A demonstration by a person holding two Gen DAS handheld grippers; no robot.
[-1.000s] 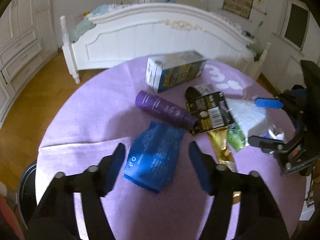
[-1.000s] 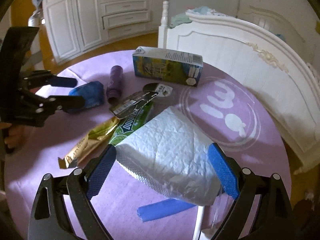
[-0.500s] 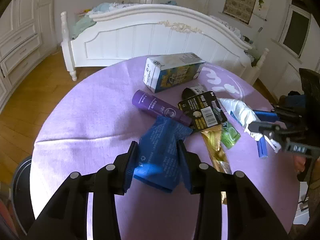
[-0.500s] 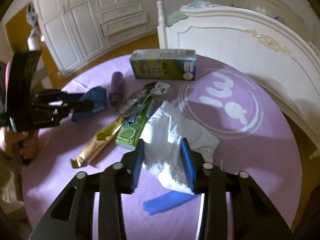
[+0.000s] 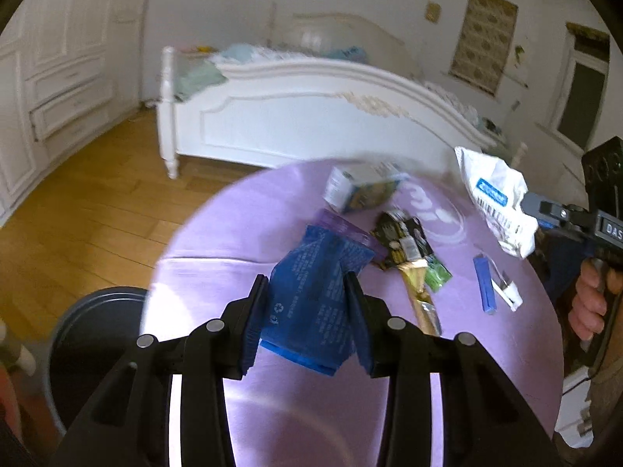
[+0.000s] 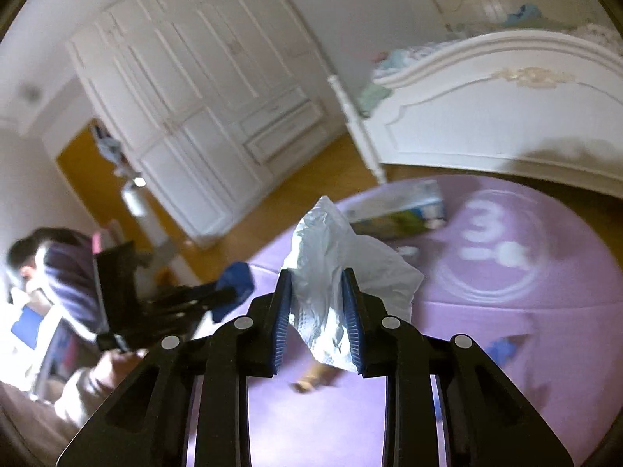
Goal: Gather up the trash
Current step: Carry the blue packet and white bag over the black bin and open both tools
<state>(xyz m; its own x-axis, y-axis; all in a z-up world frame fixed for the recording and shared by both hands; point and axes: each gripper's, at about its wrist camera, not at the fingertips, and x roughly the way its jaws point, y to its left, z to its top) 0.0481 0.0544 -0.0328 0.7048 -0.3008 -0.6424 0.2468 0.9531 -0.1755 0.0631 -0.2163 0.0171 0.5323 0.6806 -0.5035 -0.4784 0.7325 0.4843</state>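
My left gripper (image 5: 307, 299) is shut on a blue snack pouch (image 5: 311, 284) and holds it lifted above the round purple table (image 5: 233, 225). My right gripper (image 6: 317, 299) is shut on a crumpled white plastic bag (image 6: 331, 272), also lifted; the bag shows in the left wrist view (image 5: 494, 198) at the right. On the table lie a carton (image 5: 362, 190), a purple bottle (image 5: 342, 227), a black wrapper (image 5: 405, 241), a gold wrapper (image 5: 420, 295), a green packet (image 5: 438, 276) and a blue strip (image 5: 484, 286).
A dark round bin (image 5: 93, 334) stands on the wooden floor at the table's left edge. A white bed (image 5: 311, 116) is behind the table and white wardrobes (image 6: 202, 97) stand to the side. The person's head (image 6: 46, 268) shows at the left of the right wrist view.
Both grippers closed on their items and lifted them off the table: the left took the blue pouch, the right took the white bag. Both views have tilted up and pulled back.
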